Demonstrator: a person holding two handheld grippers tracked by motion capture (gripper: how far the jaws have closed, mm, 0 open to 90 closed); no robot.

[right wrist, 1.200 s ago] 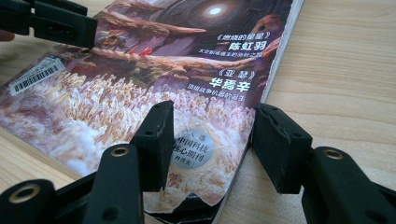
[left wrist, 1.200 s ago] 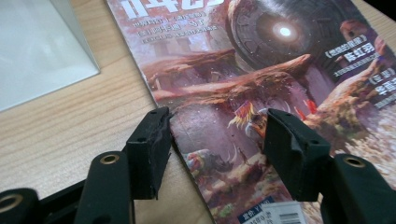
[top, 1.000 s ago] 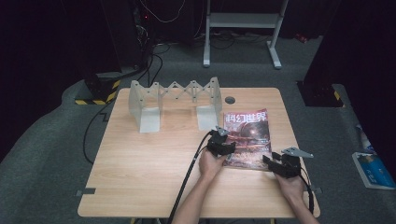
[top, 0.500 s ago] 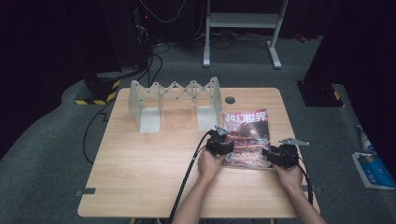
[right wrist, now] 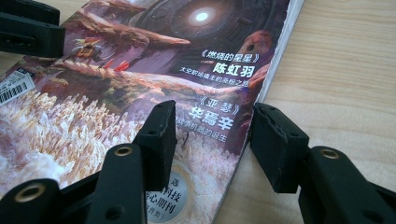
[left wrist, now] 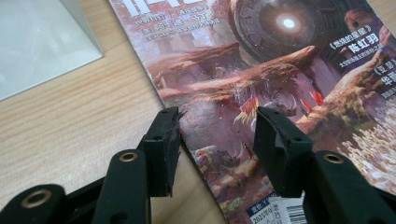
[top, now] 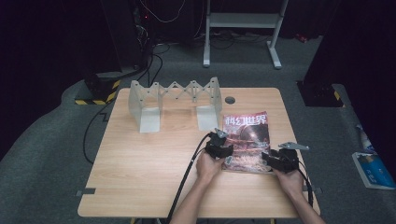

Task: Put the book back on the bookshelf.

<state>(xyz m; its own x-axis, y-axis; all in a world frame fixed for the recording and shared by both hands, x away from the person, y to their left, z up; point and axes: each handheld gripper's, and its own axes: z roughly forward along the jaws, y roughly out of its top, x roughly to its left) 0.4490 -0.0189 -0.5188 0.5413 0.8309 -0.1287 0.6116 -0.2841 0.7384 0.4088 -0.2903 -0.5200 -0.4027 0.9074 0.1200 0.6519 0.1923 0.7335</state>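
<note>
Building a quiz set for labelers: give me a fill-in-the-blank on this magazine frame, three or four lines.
1. The magazine lies flat on the wooden ____.
2. The left gripper straddles the magazine's ____ edge in the high view.
3. Behind the magazine stands a folding grey ____.
4. Neither gripper's jaws are closed; both stand ____, the right gripper over the opposite edge.

Missing words: table; left; rack; open

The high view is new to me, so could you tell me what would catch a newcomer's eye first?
The colourful magazine lies flat on the near right part of the wooden table. The left gripper sits at its left edge and the right gripper at its near right corner, each with open jaws straddling an edge. Behind it, a pale accordion-style rack stands near the table's far edge.
</note>
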